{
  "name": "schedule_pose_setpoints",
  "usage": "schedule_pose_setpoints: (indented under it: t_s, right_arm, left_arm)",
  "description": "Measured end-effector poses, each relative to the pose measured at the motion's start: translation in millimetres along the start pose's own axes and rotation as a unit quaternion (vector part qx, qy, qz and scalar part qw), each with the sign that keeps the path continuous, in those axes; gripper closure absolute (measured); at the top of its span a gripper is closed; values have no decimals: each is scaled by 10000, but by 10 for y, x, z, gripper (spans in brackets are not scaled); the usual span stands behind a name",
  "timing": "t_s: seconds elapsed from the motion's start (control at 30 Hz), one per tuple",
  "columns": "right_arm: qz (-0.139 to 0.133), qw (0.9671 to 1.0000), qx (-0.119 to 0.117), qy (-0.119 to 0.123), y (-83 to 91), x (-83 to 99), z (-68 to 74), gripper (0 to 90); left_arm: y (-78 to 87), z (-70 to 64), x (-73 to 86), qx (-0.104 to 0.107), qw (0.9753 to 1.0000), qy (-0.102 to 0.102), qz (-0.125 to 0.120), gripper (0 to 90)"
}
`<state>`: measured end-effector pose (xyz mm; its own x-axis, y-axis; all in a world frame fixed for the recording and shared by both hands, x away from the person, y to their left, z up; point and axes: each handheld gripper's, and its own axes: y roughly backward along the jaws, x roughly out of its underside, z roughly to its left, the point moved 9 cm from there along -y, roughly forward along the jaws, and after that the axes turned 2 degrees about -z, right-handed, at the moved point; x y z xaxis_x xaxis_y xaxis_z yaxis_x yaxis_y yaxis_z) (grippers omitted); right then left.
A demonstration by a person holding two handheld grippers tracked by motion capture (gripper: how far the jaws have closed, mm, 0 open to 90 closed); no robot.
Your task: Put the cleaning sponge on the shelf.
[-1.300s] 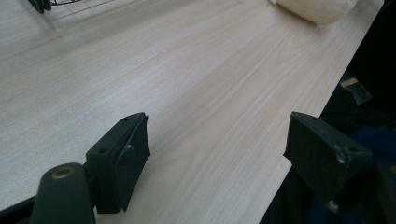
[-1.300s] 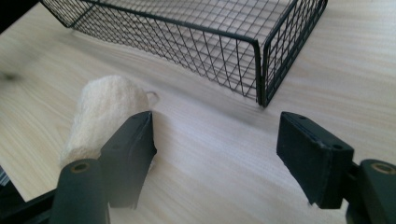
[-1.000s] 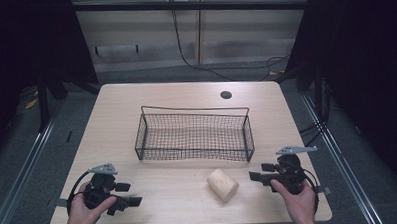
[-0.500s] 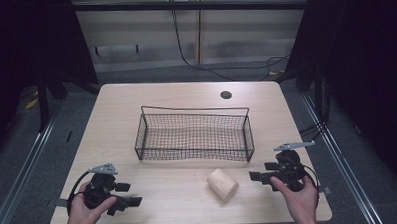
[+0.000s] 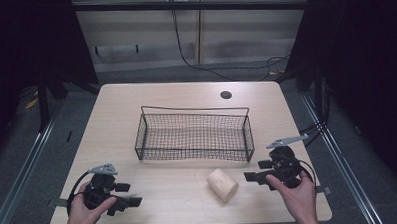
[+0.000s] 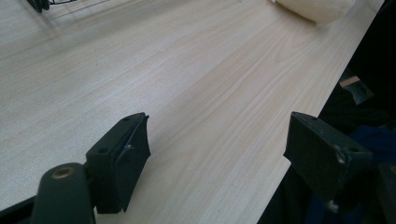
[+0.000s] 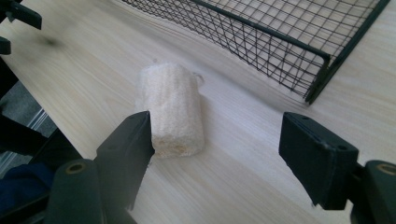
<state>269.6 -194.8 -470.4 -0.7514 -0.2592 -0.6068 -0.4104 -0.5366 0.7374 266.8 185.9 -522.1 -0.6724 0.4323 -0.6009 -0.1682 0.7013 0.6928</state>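
A cream loofah roll (image 5: pixel 222 184) lies on the wooden table (image 5: pixel 186 100) near the front edge, right of centre. Behind it stands a black wire basket (image 5: pixel 193 135) with nothing in it. My right gripper (image 5: pixel 254 176) is open just right of the roll and points left at it. In the right gripper view the roll (image 7: pixel 172 109) lies ahead of my gripper (image 7: pixel 217 140), close by the left jaw, and the basket's corner (image 7: pixel 322 60) is beyond. My left gripper (image 5: pixel 132 194) is open at the front left, resting low over bare wood (image 6: pixel 217 135), with the roll (image 6: pixel 317 8) far ahead.
A small dark round hole (image 5: pixel 226 95) sits in the table near its far edge. Metal rails (image 5: pixel 338 152) run along the floor on both sides. A dark cable (image 5: pixel 200 62) trails over the floor behind the table.
My right gripper has edged left, toward the loofah roll. The left gripper has stayed where it was.
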Motion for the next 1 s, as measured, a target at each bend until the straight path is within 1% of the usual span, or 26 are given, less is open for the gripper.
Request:
schedule_pose_setpoints:
  t_s: [0.03,0.1,0.13,0.17,0.23,0.27,0.3,0.33,0.43,0.47,0.6,0.63,0.73,0.77,0.83,0.9,1.0]
  right_arm:
    - [52,10000,-10,6,0,-24,13,257]
    - [182,9997,-149,-21,-12,-69,47,252]
    - [285,9994,-176,-16,-23,-83,59,254]
    - [385,9992,-142,-9,-32,-97,67,254]
    - [438,9990,-91,-17,-47,-139,76,253]
    - [486,9988,-107,-11,-60,-151,84,254]
    - [515,9985,-174,40,-79,-165,98,254]
    - [599,9980,-221,36,-95,-173,119,254]
    - [711,9971,-260,110,-127,-195,142,253]
    - [729,9968,-283,170,-138,-202,148,253]
    - [872,9952,-413,176,-140,-223,210,234]
    - [852,9952,-444,196,-139,-234,217,227]
    - [980,9939,-444,221,-144,-232,224,214]
    - [980,9939,-447,238,-147,-234,227,214]
    - [1051,9930,-449,298,-153,-229,236,210]
    - [1125,9921,-467,295,-166,-231,255,210]
    - [1331,9892,-464,396,-200,-222,283,210]
  left_arm:
    - [-1,3,2,-7,10000,-8,11,214]
    - [-6,5,5,-16,10000,-13,21,214]
    - [-9,5,6,-15,10000,-13,27,214]
    - [-10,4,7,-3,10000,-7,41,214]
    - [-10,7,7,-4,10000,-3,36,214]
    - [-9,9,6,2,10000,-2,31,214]
    - [-7,12,3,-11,10000,10,12,214]
    - [-5,17,3,-15,10000,-13,15,214]
    - [-5,12,2,-6,10000,-1,6,214]
    - [-5,7,2,2,10000,3,5,214]
    - [-6,14,2,-12,10000,-8,12,214]
    - [-8,12,4,-14,10000,-5,17,214]
    - [-8,10,3,-14,10000,1,9,214]
    - [-9,9,2,-13,10000,24,6,214]
    - [-9,8,2,-9,10000,23,8,214]
    - [-10,10,2,-14,10000,27,9,214]
    - [-5,13,4,-5,10000,3,14,214]
